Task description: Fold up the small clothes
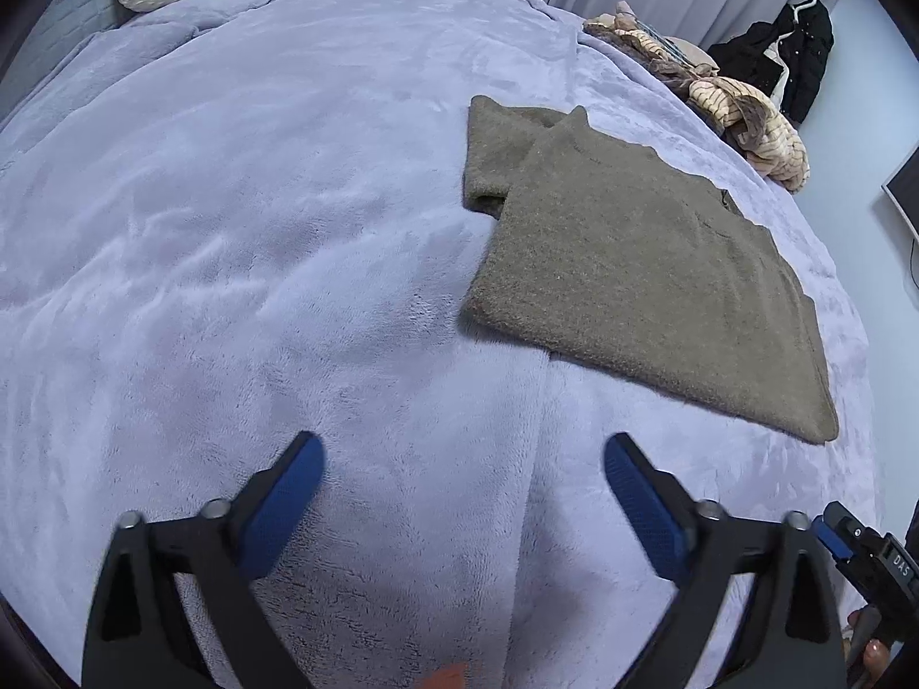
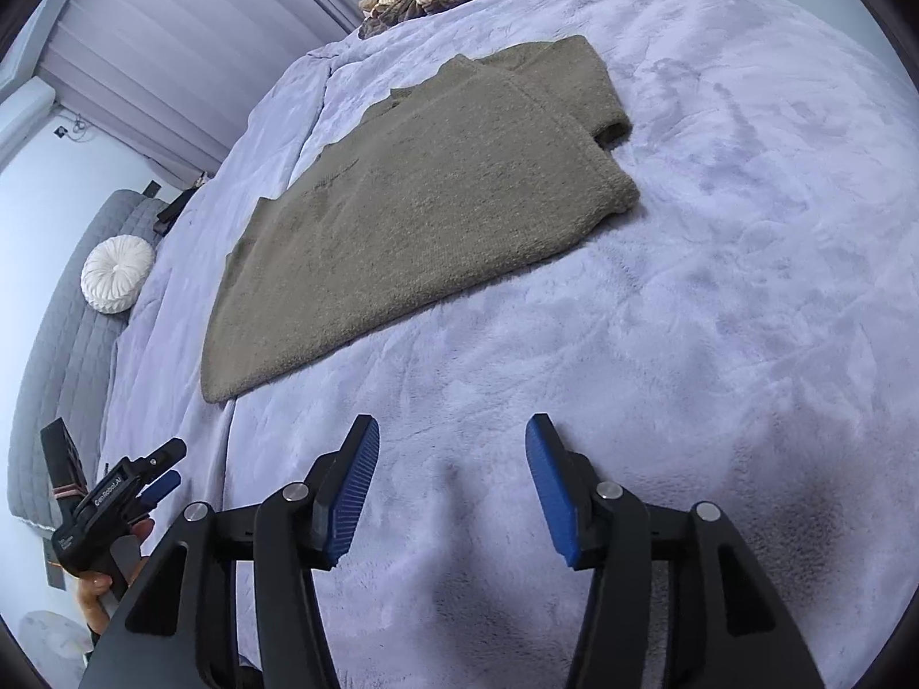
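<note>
We are looking down on a wide bed (image 1: 258, 229) covered by a soft lavender blanket (image 2: 718, 287), its pile brushed into pale streaks and a long crease running toward us. The brown sweater (image 1: 643, 287) lies flat on the blanket, folded into a long shape with one sleeve (image 1: 494, 161) tucked beneath and poking out at the far end. Our left gripper (image 1: 464, 502) hovers over bare blanket just short of the sweater's near edge, its blue pads (image 1: 281, 511) spread very wide with nothing between them. Our right gripper (image 2: 454, 485) also hangs over bare blanket, its jaws parted about halfway and holding nothing; the sweater lies beyond it, apart from the fingertips. Each camera catches the other gripper at the frame's edge, with a hand (image 2: 95, 591) wrapped round its handle. At the far edge of the bed sits a heap of clothes (image 1: 741, 109), cream with dark stripes and some brownish pieces mixed in. A round white cushion (image 2: 118, 274) with a pleated face rests at the head of the bed against a grey quilted headboard (image 2: 63, 356). Pale curtains (image 2: 172, 57) hang in long folds behind the bed, and a black coat (image 1: 798, 57) hangs on a hanger against the light wall beside them.
</note>
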`<state>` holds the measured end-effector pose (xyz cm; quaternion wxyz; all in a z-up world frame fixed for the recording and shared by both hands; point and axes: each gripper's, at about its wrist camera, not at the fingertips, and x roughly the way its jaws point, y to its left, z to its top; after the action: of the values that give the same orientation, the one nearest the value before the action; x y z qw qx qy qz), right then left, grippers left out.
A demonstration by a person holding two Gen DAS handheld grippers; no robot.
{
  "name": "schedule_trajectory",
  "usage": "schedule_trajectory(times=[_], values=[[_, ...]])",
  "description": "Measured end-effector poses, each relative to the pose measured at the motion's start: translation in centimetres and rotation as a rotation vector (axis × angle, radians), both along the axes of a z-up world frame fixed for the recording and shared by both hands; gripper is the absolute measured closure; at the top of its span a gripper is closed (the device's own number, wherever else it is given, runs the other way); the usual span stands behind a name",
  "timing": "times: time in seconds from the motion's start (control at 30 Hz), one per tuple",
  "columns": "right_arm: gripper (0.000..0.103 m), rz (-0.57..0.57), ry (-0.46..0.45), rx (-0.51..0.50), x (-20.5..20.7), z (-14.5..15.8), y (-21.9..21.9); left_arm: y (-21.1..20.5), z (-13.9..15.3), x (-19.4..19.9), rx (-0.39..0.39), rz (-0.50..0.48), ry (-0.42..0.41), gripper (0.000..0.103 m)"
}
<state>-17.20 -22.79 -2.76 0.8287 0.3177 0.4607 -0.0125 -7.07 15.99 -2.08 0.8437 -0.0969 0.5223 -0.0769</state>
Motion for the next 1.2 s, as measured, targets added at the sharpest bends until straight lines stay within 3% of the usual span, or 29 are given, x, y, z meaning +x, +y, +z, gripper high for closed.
schedule_trajectory(times=[0.23,0.73,1.0,1.2], values=[[0.029,0.051,0.019,0.021,1.6,-0.1,2.1,0.0,0.2,0.3,0.018,-0.024,-0.023,0.000],[0.029,0.191,0.051,0.112,6.3,-1.1,8.2,1.1,-1.5,1.7,-0.037,-0.052,0.028,0.000],[0.029,0.202,-0.006,0.366,12.4,-2.7,12.7,2.6,-1.0,5.0,-0.191,-0.025,0.027,0.000],[0.029,0.106,-0.002,0.514,15.8,-5.5,15.1,3.7,-1.6,7.9,-0.360,-0.025,0.071,0.000]])
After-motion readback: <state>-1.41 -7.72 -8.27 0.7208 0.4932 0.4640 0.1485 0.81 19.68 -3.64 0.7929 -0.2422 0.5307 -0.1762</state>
